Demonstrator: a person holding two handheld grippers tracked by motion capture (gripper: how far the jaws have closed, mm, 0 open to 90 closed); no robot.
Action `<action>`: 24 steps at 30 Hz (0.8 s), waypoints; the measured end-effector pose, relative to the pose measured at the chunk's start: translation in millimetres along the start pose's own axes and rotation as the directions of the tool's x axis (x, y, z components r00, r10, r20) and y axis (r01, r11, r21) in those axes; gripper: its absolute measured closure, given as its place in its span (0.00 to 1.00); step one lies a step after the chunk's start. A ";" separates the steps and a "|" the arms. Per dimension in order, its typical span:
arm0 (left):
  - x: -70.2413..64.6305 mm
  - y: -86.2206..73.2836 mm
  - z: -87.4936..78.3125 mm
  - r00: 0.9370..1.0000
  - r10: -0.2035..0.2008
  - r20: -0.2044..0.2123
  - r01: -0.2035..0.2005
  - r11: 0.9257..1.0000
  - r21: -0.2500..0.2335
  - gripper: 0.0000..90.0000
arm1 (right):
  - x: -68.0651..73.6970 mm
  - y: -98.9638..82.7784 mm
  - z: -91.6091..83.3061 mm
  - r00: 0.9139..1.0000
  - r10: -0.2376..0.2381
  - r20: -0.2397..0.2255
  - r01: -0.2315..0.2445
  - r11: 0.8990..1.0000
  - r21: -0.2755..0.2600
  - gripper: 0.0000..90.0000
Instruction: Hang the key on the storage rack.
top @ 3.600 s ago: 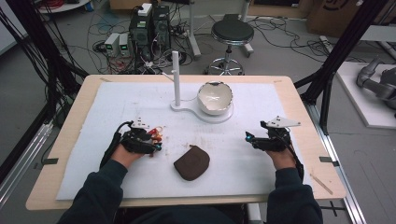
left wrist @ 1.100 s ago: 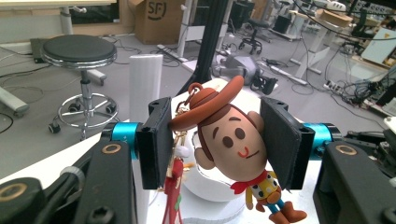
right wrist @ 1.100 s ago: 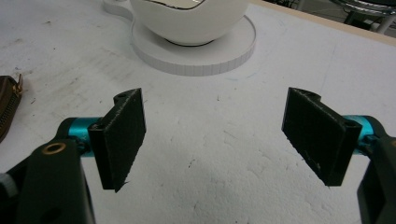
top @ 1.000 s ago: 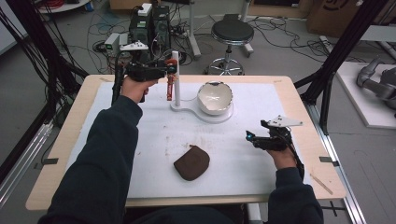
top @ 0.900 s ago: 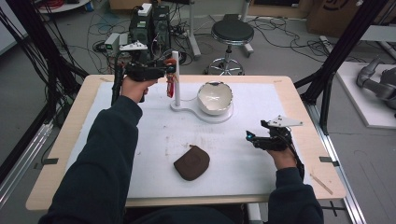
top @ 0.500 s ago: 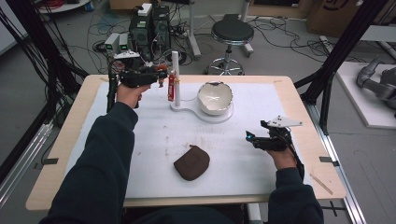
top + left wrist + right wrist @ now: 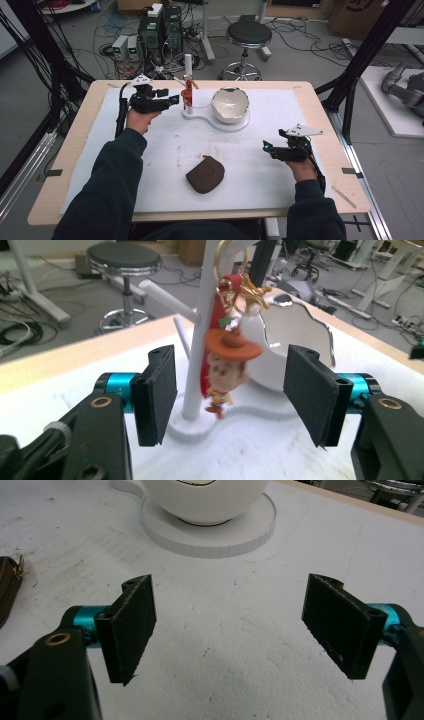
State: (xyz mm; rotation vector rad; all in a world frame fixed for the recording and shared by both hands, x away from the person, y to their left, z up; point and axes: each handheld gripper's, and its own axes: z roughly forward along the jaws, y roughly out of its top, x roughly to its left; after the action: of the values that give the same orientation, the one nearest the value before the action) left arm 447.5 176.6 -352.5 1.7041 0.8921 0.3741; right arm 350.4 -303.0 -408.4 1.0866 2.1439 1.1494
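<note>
Pulling back from the white stand [image 7: 188, 80], my left gripper [image 7: 231, 390] is now gaping wide and holding nothing; the cowboy keychain [image 7: 226, 357] is hanging on the stand just beyond its jaws. My right gripper [image 7: 231, 630] is resting wide open, empty, near the brown pouch [image 7: 205, 174].

The high view looks steeply down on the table [image 7: 320, 107]. Both gripper views sit low and close, sharing the white bowl [image 7: 295, 347] on the stand [image 7: 210, 542].
</note>
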 end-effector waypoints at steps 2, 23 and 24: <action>0.5 -6.6 -8.7 1.000 -0.003 0.005 0.003 1.000 -0.009 0.41 | 0.2 0.1 0.3 1.000 0.000 -0.002 0.000 1.000 0.001 0.24; -3.0 -74.6 -70.6 0.993 0.066 -0.101 -0.073 0.995 -0.073 0.23 | -0.9 3.8 12.3 1.000 0.001 -0.022 -0.002 1.000 -0.012 0.24; -2.7 -76.9 -71.0 0.993 0.064 -0.102 -0.073 0.994 -0.083 0.27 | -0.9 4.1 13.4 1.000 -0.003 -0.019 0.003 1.000 -0.010 0.24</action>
State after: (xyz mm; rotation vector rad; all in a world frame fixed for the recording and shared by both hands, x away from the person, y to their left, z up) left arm 371.2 230.4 -399.7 1.6507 0.8784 0.5407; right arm 362.0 -296.1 -412.1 1.0721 2.1514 1.1728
